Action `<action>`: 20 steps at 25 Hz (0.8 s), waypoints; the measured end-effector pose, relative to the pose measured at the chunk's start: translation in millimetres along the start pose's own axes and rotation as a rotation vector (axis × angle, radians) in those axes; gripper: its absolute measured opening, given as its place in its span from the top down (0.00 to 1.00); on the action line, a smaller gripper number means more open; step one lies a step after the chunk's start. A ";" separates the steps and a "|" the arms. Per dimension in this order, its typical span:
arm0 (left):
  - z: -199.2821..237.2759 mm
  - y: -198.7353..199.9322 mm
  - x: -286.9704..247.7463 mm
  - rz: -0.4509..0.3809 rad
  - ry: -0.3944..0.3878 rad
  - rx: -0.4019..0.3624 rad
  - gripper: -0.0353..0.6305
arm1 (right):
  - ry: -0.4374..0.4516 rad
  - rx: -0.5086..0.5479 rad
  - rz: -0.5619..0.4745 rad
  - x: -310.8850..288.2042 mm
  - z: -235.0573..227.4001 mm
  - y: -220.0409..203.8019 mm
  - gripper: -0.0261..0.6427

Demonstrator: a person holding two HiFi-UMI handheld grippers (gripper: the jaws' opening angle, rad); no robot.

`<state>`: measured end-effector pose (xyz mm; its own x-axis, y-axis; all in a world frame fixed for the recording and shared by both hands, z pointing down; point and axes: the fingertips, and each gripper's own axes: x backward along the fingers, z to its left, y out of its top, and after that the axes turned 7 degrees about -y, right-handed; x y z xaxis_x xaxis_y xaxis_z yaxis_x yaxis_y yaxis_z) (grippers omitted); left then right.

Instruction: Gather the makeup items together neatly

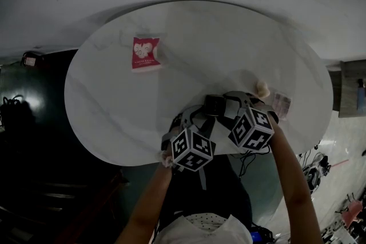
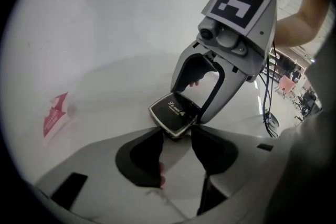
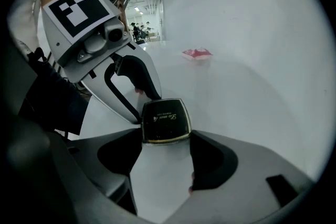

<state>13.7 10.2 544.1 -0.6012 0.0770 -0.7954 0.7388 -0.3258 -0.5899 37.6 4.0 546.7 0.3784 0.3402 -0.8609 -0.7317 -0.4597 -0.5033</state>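
Observation:
A small black compact (image 1: 214,104) with gold script on its lid lies on the round white table (image 1: 114,100) near the front edge. My right gripper (image 3: 166,136) is shut on it, and the compact (image 3: 165,120) fills the gap between the two dark pads. My left gripper (image 2: 176,134) faces it from the other side with its jaws apart. The near corner of the compact (image 2: 175,114) lies just at its tips. In the head view the left gripper (image 1: 194,117) and the right gripper (image 1: 231,104) meet over the compact.
A red sachet (image 1: 145,53) lies alone at the far left of the table. A beige puff (image 1: 262,88) and a small pinkish palette (image 1: 281,104) sit to the right of the grippers, near the edge. Dark furniture (image 1: 34,123) stands left of the table.

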 end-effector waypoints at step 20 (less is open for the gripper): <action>2.2 0.3 2.9 -0.031 0.041 0.096 0.62 | -0.030 -0.053 -0.033 1.1 0.4 4.0 0.51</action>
<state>11.5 8.3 541.9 -0.6092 0.1264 -0.7829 0.6861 -0.4112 -0.6002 34.8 2.8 543.8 0.3846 0.3799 -0.8413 -0.6875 -0.4902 -0.5357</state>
